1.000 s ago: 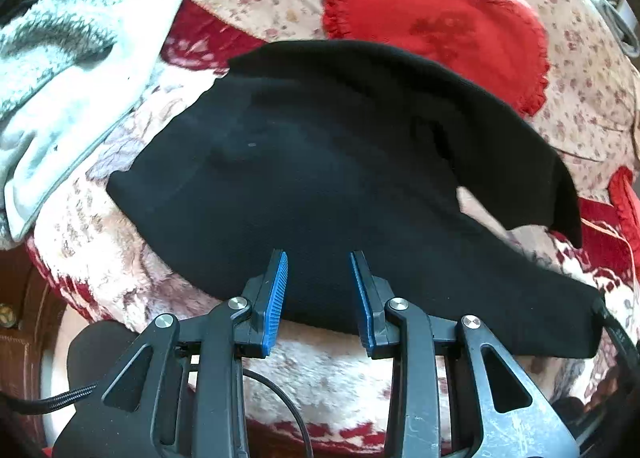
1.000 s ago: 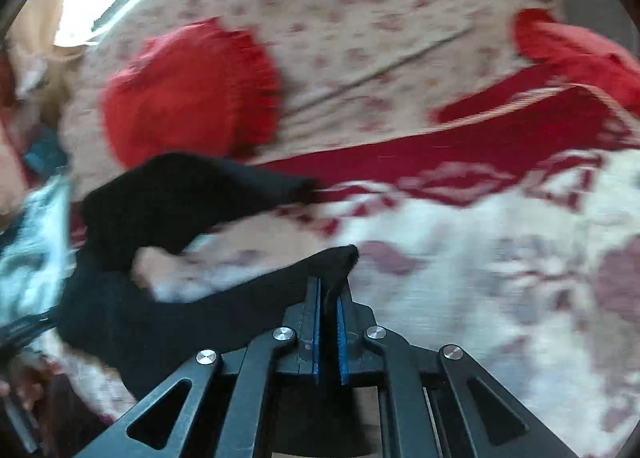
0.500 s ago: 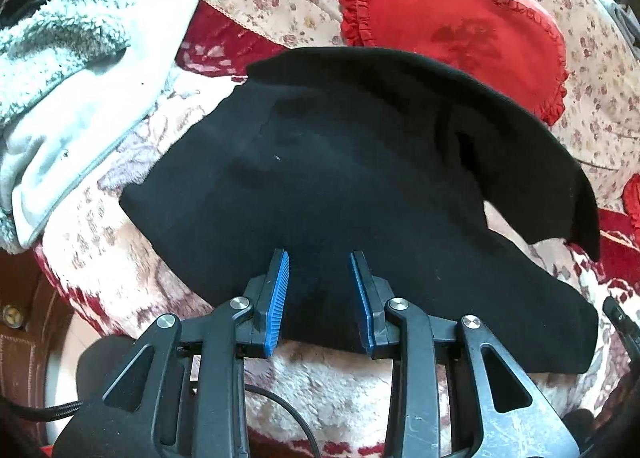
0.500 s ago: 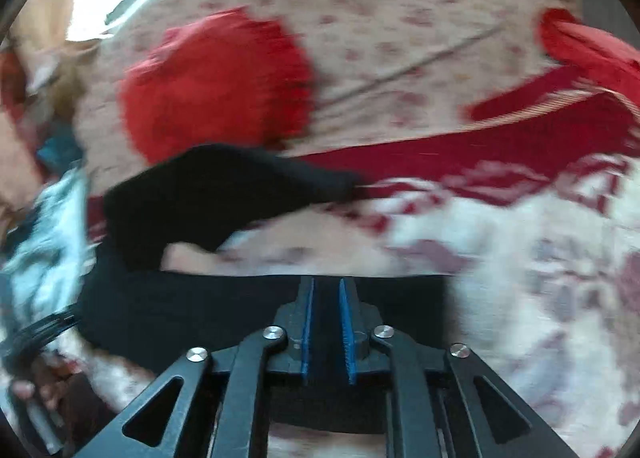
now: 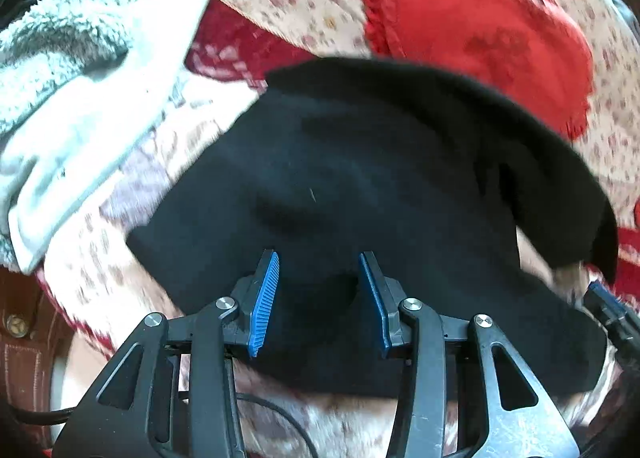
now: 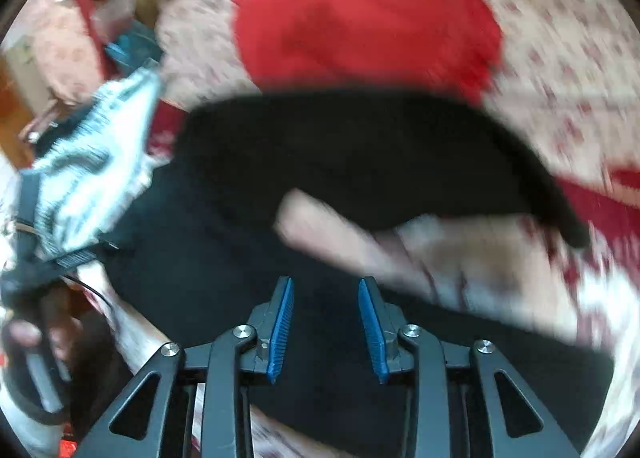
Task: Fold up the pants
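Observation:
The black pants (image 5: 352, 178) lie spread on a floral bed cover, with two legs splayed apart toward the right. My left gripper (image 5: 318, 262) is open and hovers over the near edge of the pants, holding nothing. My right gripper (image 6: 325, 286) is open above the black fabric (image 6: 360, 146) of the same pants, holding nothing. The right wrist view is blurred by motion. The right gripper's tip also shows at the right edge of the left wrist view (image 5: 608, 306).
A red heart-shaped cushion (image 5: 480, 22) lies beyond the pants. A fluffy grey-white garment (image 5: 80, 70) lies at the left. The bed edge and brown wooden furniture (image 5: 20, 330) are at lower left. The cushion (image 6: 360, 18) and grey garment (image 6: 92, 162) also show in the right wrist view.
My right gripper was shut on a pant leg; it has let go, opened and swung left over the pants. My left gripper stayed open and moved closer to the fabric.

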